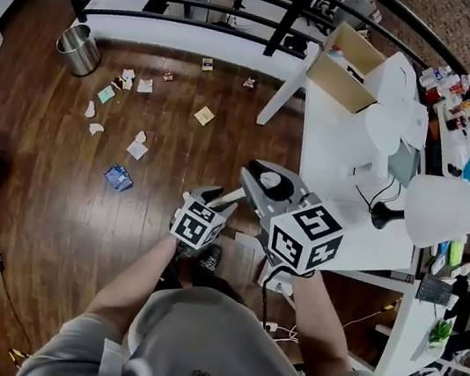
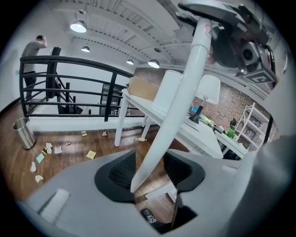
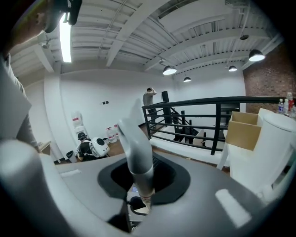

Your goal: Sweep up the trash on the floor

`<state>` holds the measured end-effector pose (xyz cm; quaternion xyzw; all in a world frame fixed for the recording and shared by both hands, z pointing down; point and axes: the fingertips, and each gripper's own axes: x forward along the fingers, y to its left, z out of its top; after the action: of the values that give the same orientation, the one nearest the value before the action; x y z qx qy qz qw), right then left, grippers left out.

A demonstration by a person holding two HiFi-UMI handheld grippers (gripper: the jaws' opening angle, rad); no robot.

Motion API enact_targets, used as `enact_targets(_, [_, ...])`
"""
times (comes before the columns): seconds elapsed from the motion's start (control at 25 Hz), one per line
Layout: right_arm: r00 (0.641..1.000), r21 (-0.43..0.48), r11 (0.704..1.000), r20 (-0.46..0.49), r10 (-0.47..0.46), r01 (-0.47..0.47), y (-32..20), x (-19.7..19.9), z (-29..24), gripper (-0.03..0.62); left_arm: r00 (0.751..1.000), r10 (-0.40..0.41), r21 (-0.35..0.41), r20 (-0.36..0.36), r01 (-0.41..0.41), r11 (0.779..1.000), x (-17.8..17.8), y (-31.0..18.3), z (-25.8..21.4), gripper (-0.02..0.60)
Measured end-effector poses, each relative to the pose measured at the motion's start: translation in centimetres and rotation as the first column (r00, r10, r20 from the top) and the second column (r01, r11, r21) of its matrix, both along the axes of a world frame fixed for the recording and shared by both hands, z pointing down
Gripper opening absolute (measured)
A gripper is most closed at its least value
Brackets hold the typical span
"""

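Right now the right gripper (image 3: 143, 178) is clamping the white handle (image 2: 178, 97) between nearly closed jaws, while the left gripper (image 2: 150, 170) is standing wide open around the same handle without pressing it. Scraps of trash (image 1: 137, 149) are lying scattered on the wooden floor (image 1: 45, 204) in the upper left of the head view, near the metal bin (image 1: 80, 50). Sweeping well is probably calling for the left jaws to close on the handle first, so both grippers are steering it toward those scraps.
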<state>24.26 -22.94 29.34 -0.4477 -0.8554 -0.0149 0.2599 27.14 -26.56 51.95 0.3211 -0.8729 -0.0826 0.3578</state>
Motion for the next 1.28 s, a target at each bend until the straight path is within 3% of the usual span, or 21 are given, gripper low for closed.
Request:
enact_targets(0.2, [0.998, -0.036, 0.998, -0.005, -0.056, 0.056, 1.4, 0.8, -0.7, 0.060, 0.999, -0.011, -0.036, 0.040, 0.012, 0.999, -0.6, 1.2, -0.5, 0.135])
enact_targets(0.56, [0.979, -0.091, 0.977, -0.046, -0.198, 0.193, 6.8, 1.5, 0.7, 0.061, 0.992, -0.123, -0.116, 0.015, 0.124, 0.985, 0.2, 9.0, 0.7, 0.140])
enact_targets(0.88, [0.945, -0.089, 0.948, -0.098, -0.313, 0.305, 18.0, 3.2, 2.4, 0.061, 0.972, -0.236, -0.154, 0.011, 0.235, 0.960, 2.4, 21.4, 2.0, 0.144])
enact_targets(1.28, [0.885, -0.069, 0.900, -0.169, -0.435, 0.429, 31.5, 5.3, 8.6, 0.061, 0.935, -0.349, -0.207, -0.060, 0.330, 0.921, 4.9, 34.8, 8.0, 0.146])
